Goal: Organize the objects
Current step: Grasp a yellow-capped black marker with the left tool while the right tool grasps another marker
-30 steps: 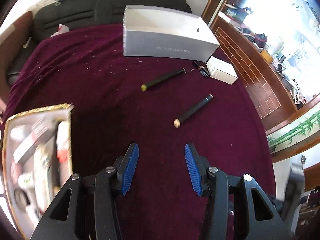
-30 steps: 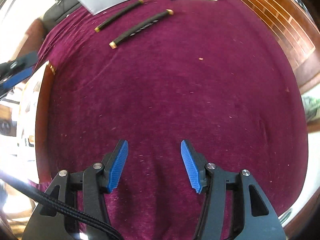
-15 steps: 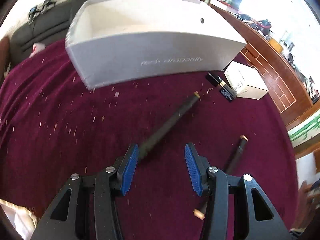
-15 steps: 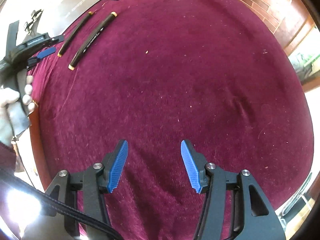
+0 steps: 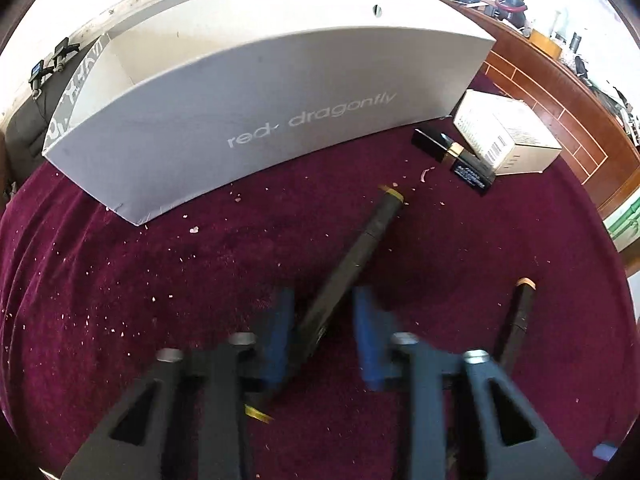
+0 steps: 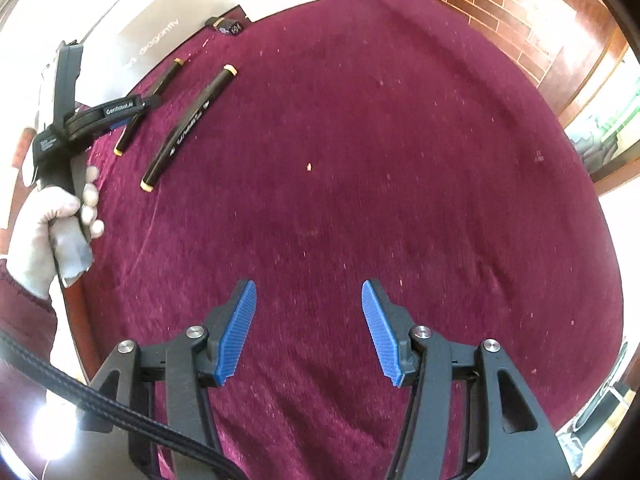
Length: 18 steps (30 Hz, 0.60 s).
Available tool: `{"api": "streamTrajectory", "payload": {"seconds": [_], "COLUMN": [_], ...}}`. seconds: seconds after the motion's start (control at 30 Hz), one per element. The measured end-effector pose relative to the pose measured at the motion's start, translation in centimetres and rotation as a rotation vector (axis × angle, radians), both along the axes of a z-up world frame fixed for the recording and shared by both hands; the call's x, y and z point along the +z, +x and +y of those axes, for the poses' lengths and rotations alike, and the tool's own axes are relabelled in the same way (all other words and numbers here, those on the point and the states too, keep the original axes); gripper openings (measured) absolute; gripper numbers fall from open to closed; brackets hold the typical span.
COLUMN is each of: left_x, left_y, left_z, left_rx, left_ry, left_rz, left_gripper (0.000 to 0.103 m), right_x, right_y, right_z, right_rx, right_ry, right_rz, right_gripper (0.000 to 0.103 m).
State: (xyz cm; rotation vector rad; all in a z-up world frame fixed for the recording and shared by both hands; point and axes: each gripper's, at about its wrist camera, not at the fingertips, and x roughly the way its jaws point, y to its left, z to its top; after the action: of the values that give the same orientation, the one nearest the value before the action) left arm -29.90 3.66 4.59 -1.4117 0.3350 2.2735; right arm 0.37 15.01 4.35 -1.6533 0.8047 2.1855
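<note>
Here your right gripper (image 6: 309, 330) hangs with its ribbed blue pads apart over a broad bare stretch of plush maroon cloth (image 6: 380, 160), open room running out to the rounded table edge. Your left gripper (image 5: 322, 334), blurred, has just been closing around the nearer black gold-capped marker (image 5: 352, 258); whether the pads press it cannot be told, and a second marker (image 5: 518, 320) lies just to its right. Beyond stands the open grey cardboard box (image 5: 256, 120) printed "red dragonfly", with a black-and-gold tube (image 5: 454, 156) and a small white carton (image 5: 508, 136) beside its right end.

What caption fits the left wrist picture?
Left tool closing around a black pen beside the grey box.
</note>
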Motion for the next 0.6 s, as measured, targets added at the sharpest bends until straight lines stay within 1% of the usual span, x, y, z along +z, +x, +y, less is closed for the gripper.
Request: {"api": "streamTrajectory", "payload": {"seconds": [0.07,0.13,0.3,0.47,0.5,0.57,0.6], "left_x": [0.2,0.7,1.5,2.5,2.4,2.1,1.8], "left_y": [0.4,1.5,4.7,8.4,9.2,10.8,11.3], "left_z": [-0.7,-1.7,-5.0,-8.2,-8.9,-10.4,-10.6], "left_rx": [0.008,0.008,0.04,0.104,0.125,0.163,0.177], "left_ry": [0.03,0.048,0.117,0.165,0.185,0.23,0.239], "left_rz": [-0.027,-0.017,-0.064,-0.081,-0.101,-0.138,-0.149], "left_gripper": [0.011,0.011,0.011,0.011,0.011,0.011,0.011], "right_x": [0.1,0.4,0.4,-0.3,-0.6,-0.8,-1.0], "right_y": [-0.9,-2.3,-7.0,-11.8,-12.9,-14.2,-15.1], "right_z": [0.3,0.6,0.6,-0.4,-1.0,-1.9,-2.5], "right_rx": [-0.005,-0.003,0.03,0.053,0.065,0.08,0.093], "right_ry": [0.014,0.029,-0.003,-0.044,-0.058,-0.044,-0.024], "right_rz": [0.01,0.024,0.063,0.061,0.057,0.045,0.038], "right_gripper": [0.054,0.054,0.054,0.054,0.054,0.054,0.054]}}
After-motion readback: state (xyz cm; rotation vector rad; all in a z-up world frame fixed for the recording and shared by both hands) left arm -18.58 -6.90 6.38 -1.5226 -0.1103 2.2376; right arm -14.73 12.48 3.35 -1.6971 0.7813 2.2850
